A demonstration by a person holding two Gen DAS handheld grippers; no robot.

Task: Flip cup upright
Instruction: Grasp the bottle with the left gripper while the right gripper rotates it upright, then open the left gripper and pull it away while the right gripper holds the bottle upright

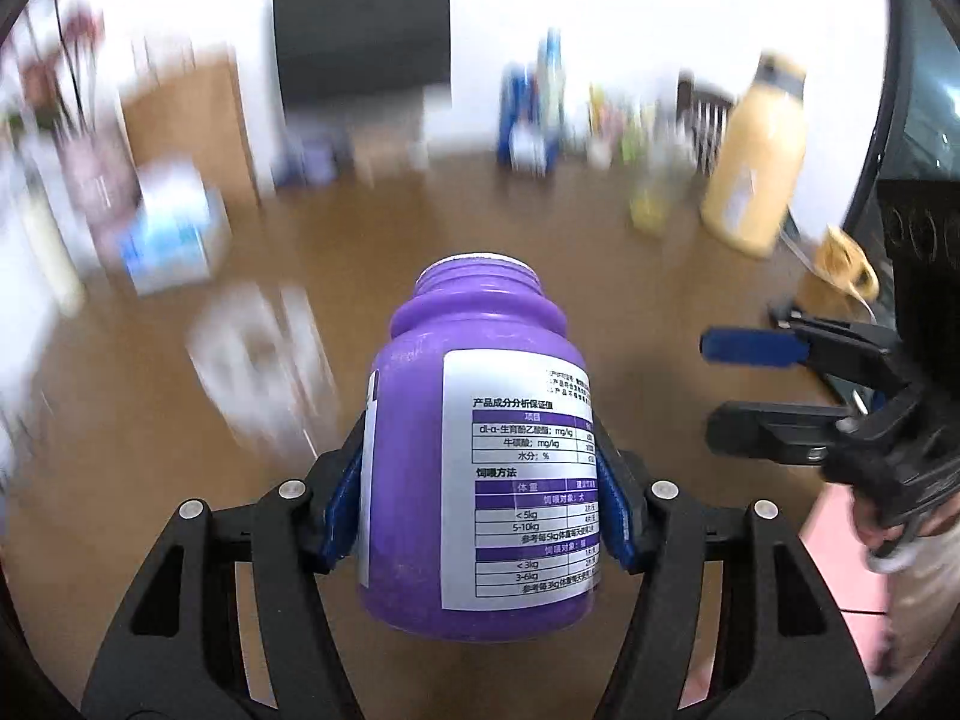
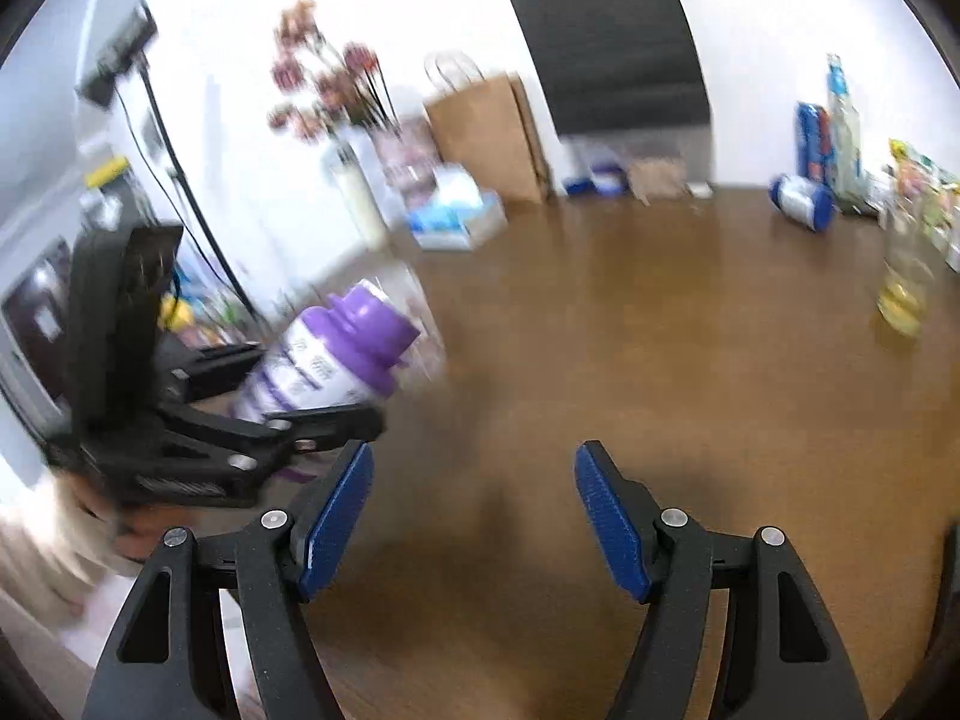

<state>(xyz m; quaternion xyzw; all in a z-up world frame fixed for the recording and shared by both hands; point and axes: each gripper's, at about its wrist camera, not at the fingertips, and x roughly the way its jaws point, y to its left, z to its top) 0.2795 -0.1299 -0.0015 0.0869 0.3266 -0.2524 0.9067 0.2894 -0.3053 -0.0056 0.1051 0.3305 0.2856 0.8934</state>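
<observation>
A purple plastic jar with a white printed label and no lid is held in my left gripper, which is shut on its body above the brown table. Its open mouth points away from the camera. In the right wrist view the jar shows at the left, tilted, in the left gripper. My right gripper is open and empty over the table; it also shows at the right of the left wrist view. A blurred clear object, perhaps a cup, lies left of the jar.
A tan bottle, a clear bottle with yellow liquid, blue containers and packets stand at the table's far right. A brown paper bag, tissue box, flowers and a dark monitor are at the back.
</observation>
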